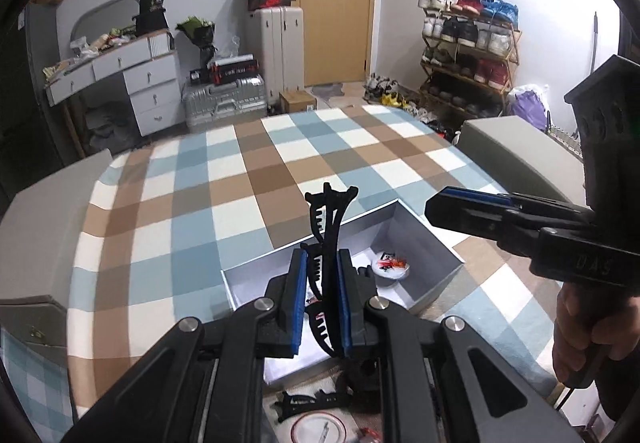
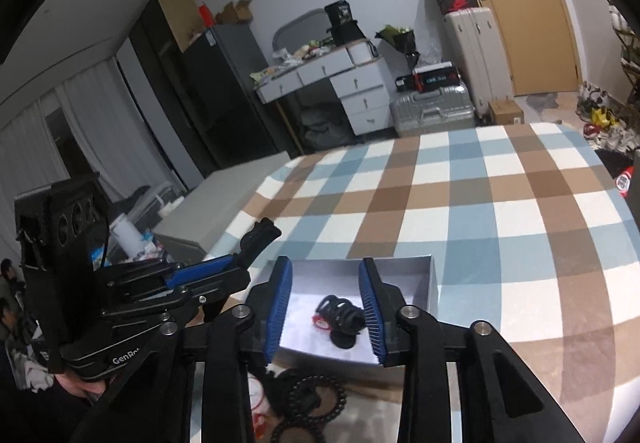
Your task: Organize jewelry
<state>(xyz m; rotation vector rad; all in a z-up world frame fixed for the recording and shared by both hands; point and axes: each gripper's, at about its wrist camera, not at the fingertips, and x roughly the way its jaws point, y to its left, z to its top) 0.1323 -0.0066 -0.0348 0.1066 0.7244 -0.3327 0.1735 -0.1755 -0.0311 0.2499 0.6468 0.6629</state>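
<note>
In the left wrist view my left gripper (image 1: 322, 271) is shut on a black hair claw clip (image 1: 329, 219), which stands upright between the blue pads above an open grey-white box (image 1: 424, 239). A white round item with red bits (image 1: 390, 267) lies in the box. In the right wrist view my right gripper (image 2: 325, 263) is open over the same box (image 2: 434, 283), with nothing between its pads. Below it, on the box floor, lies a black piece with a red bit (image 2: 340, 317). The left gripper (image 2: 224, 267) shows at the left with the clip (image 2: 259, 237).
The box sits on a table with a blue, brown and white checked cloth (image 1: 248, 179). Near the table's front edge lie another black clip (image 1: 312, 401), a round red-rimmed dish (image 1: 318, 428) and black bead bracelets (image 2: 318, 397). Grey seats (image 1: 516, 147) flank the table. A hand (image 1: 576, 335) holds the right gripper.
</note>
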